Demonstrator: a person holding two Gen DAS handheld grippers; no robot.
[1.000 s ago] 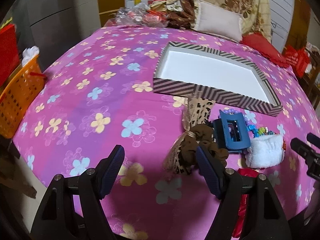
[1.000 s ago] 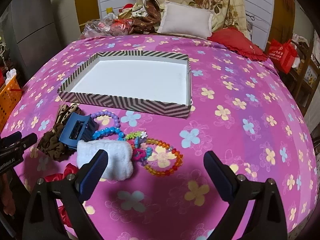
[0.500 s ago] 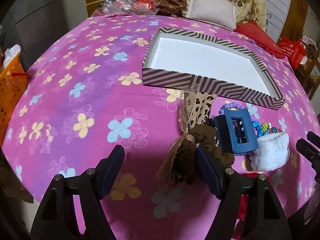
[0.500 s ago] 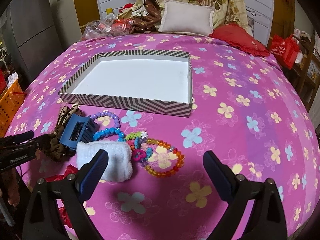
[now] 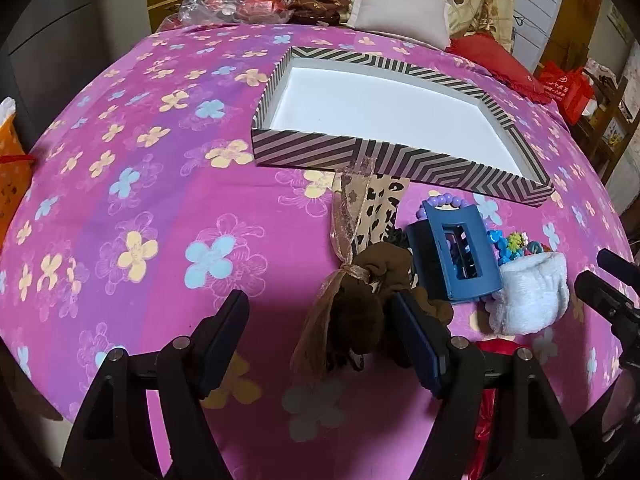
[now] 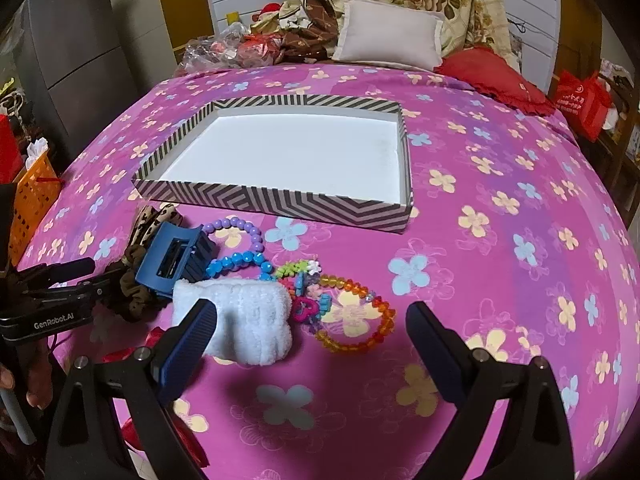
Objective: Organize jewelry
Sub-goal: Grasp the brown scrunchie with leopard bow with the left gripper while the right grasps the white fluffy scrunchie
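Observation:
A brown scrunchie (image 5: pixel 354 312) with a sheer leopard-print ribbon (image 5: pixel 360 204) lies on the pink flowered bedspread. My left gripper (image 5: pixel 320 336) is open around it, and the scrunchie sits close to the right finger (image 5: pixel 416 340). Beside it are a blue hair claw (image 5: pixel 456 252), a white fluffy scrunchie (image 5: pixel 532 292) and a purple bead bracelet (image 5: pixel 444 200). My right gripper (image 6: pixel 312 346) hangs open over the white fluffy scrunchie (image 6: pixel 248 320) and an orange bead bracelet (image 6: pixel 360 320). The striped box (image 6: pixel 280 200) with a white floor stands behind the pile.
An orange basket (image 6: pixel 32 200) stands off the bed's left side. A beige pillow (image 6: pixel 388 32) and a red cushion (image 6: pixel 496 76) lie at the bed's far end, and a red bag (image 6: pixel 580 100) at the right. A hand (image 6: pixel 16 384) holds the left gripper (image 6: pixel 60 292).
My left gripper has moved forward and right, so the brown scrunchie now lies between its open fingers. The right gripper has edged slightly closer to the pile.

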